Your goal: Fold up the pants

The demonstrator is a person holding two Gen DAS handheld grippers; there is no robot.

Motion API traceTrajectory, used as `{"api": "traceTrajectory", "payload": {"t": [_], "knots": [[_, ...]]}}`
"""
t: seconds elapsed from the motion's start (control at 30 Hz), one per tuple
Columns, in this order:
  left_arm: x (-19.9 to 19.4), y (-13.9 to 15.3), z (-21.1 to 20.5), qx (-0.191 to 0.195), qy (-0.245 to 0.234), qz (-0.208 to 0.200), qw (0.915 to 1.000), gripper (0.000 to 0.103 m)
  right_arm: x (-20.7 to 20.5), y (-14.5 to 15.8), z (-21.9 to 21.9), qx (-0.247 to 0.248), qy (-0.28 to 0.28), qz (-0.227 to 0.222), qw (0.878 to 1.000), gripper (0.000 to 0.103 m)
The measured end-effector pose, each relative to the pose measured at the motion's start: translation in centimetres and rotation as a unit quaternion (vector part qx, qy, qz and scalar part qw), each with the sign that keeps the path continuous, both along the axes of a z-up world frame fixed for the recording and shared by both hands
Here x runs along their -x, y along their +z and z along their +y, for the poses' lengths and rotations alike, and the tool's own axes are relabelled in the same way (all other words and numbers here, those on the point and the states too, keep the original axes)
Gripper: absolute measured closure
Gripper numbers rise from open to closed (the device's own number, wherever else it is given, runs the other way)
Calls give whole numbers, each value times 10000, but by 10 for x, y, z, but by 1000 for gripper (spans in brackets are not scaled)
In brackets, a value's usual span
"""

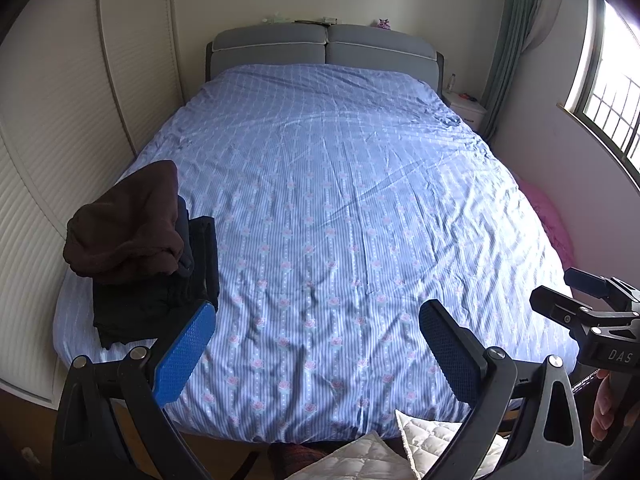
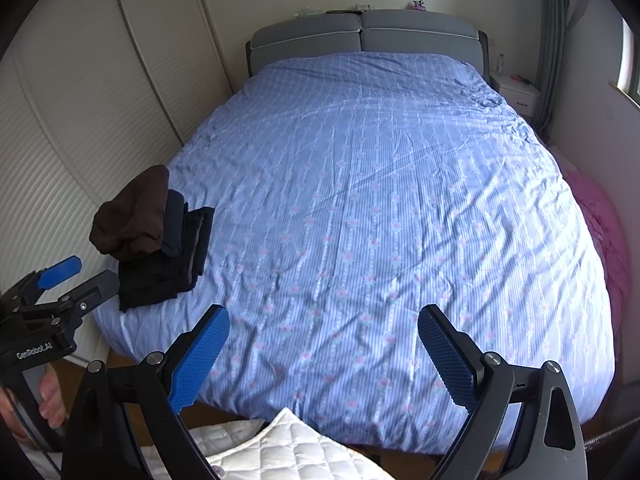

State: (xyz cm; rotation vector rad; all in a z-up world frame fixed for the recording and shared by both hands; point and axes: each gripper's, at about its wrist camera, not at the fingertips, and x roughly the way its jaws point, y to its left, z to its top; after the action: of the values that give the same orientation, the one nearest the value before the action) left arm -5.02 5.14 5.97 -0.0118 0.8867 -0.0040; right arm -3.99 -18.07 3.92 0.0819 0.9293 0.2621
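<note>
From the left wrist camera I see my left gripper (image 1: 318, 354) held above the foot of the bed (image 1: 340, 208), its blue pads (image 1: 182, 354) spread wide with nothing between them. The bed carries a blue striped cover with small pink flowers, wrinkled all over. The pants (image 1: 132, 240) sit in a stack at the bed's near left corner: a brown pair slumped on top, darker folded pairs under it. The stack is just beyond my left finger and not touching it. At the right edge of this view the right gripper (image 1: 568, 292) shows from the side, fingers parted, empty, with a hand (image 1: 604, 408) on its grip. A white quilted cloth (image 1: 424, 436) lies at the bottom edge, below the bed's foot. A grey headboard (image 1: 324, 50) stands at the far end, a white nightstand (image 1: 466, 110) to its right, and a window (image 1: 608, 92) on the right wall.

From the right wrist camera my right gripper (image 2: 324, 354) hangs likewise over the foot of the bed (image 2: 380, 200), pads (image 2: 448, 360) wide apart and holding nothing. The pants (image 2: 156, 236) lie to the left, well apart from it. The left gripper (image 2: 86, 276) shows at the left edge, fingers parted and just beside the stack's near edge; I can't tell whether it touches. The quilted cloth (image 2: 280, 448) fills the bottom. Pink fabric (image 2: 604, 224) lies along the bed's right side.
</note>
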Motion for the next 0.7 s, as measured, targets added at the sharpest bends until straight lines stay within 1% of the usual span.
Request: {"api": "traceTrajectory", "payload": {"t": [0.17,0.7], "knots": [[1,-1,-1,-15,7,-48,10000,0,0,0,0,-5,4,3,10000,7],[-2,-2,-1,-60,48,-25,10000,0,1,0,-1,-4,3,22,10000,7]]}}
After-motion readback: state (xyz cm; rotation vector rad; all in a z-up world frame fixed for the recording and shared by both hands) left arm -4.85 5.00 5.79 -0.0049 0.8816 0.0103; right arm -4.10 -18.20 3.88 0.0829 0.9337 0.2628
